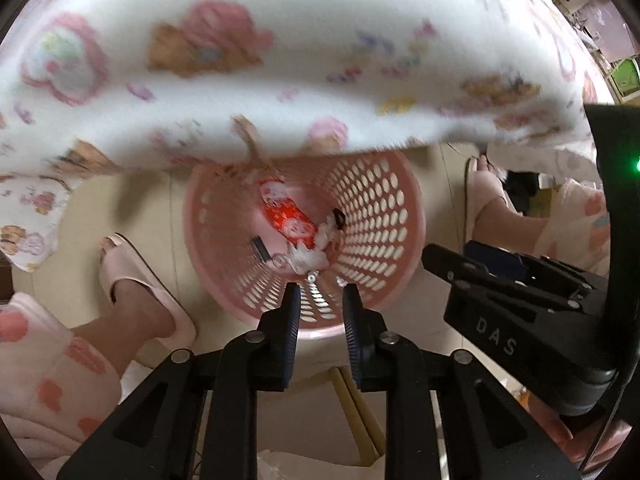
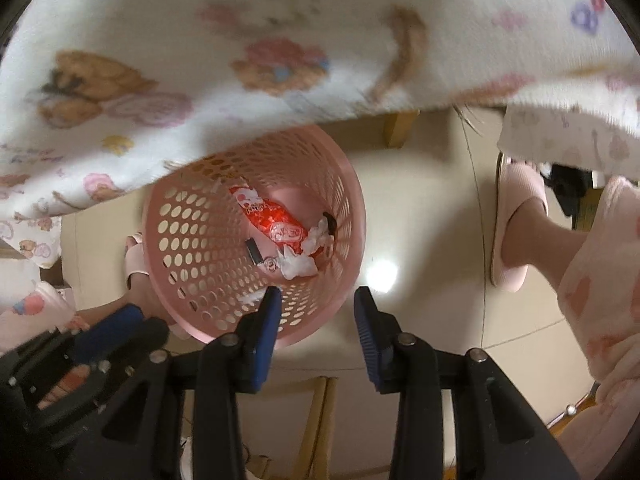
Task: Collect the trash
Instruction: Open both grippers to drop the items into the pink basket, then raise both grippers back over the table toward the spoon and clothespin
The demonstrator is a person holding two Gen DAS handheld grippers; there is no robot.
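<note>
A pink perforated waste basket (image 1: 372, 216) stands on the floor; it also shows in the right wrist view (image 2: 192, 240). Inside lie a red snack wrapper (image 1: 286, 216) (image 2: 272, 216), crumpled white tissue (image 1: 310, 256) (image 2: 298, 262) and a small dark item (image 1: 260, 248) (image 2: 253, 251). My left gripper (image 1: 319, 286) is open and empty above the basket's near rim. My right gripper (image 2: 316, 294) is open and empty over the basket's right rim. The right gripper's body (image 1: 520, 312) shows in the left wrist view, and the left gripper's body (image 2: 92, 344) in the right wrist view.
A white cloth with bear prints (image 1: 280, 60) (image 2: 240, 40) hangs over the basket's far side. The person's feet in pink slippers (image 1: 136, 280) (image 2: 516, 224) stand on both sides of the basket on the beige tiled floor (image 2: 420, 200). Wooden bars (image 2: 320, 420) lie below.
</note>
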